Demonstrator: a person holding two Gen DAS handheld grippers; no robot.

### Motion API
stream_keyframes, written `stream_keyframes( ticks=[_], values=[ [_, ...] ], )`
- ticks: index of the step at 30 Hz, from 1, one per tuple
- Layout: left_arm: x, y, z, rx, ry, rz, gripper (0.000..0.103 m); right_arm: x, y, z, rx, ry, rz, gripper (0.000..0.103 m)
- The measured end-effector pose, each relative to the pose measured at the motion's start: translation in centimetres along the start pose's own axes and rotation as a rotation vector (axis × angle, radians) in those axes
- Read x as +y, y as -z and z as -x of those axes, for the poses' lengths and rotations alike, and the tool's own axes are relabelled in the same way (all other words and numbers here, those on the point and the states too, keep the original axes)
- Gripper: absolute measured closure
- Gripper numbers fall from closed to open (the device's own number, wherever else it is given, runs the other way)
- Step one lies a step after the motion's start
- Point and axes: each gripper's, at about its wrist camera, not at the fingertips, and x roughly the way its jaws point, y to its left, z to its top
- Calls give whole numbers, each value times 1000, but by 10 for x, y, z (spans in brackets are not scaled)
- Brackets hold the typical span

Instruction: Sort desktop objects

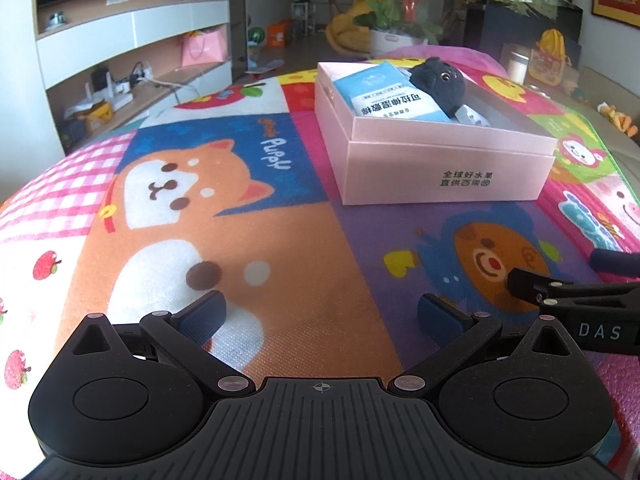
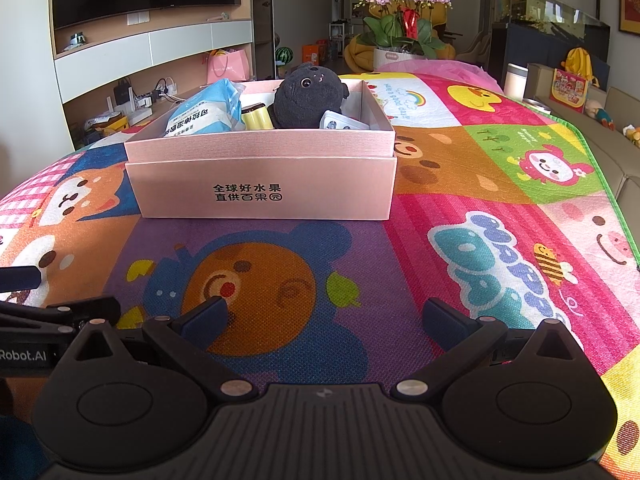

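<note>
A pink cardboard box (image 1: 440,172) (image 2: 260,196) stands on the cartoon play mat. Inside it lie a blue wet-wipe pack (image 1: 390,92) (image 2: 206,110), a black plush toy (image 1: 438,82) (image 2: 306,94), a yellow cylinder (image 2: 258,117) and a small white packet (image 1: 474,117) (image 2: 340,122). My left gripper (image 1: 322,316) hovers open over the mat, short of the box and to its left, with nothing between its fingers. My right gripper (image 2: 326,316) is open too, empty, facing the box front. Each gripper's side shows in the other's view.
The play mat (image 1: 240,208) (image 2: 480,184) covers the whole surface, with its right edge near a beige sofa (image 2: 624,160). Behind the mat stand a flower pot (image 2: 400,40), a TV shelf unit (image 1: 132,40) and a white cup (image 2: 514,80).
</note>
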Motion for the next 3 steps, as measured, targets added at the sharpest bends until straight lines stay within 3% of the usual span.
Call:
stream_keyframes(
  ticks=[3],
  values=[
    [-1,-1,0,2,-8,6,0,0,0,0,0,0,0,0]
  ],
)
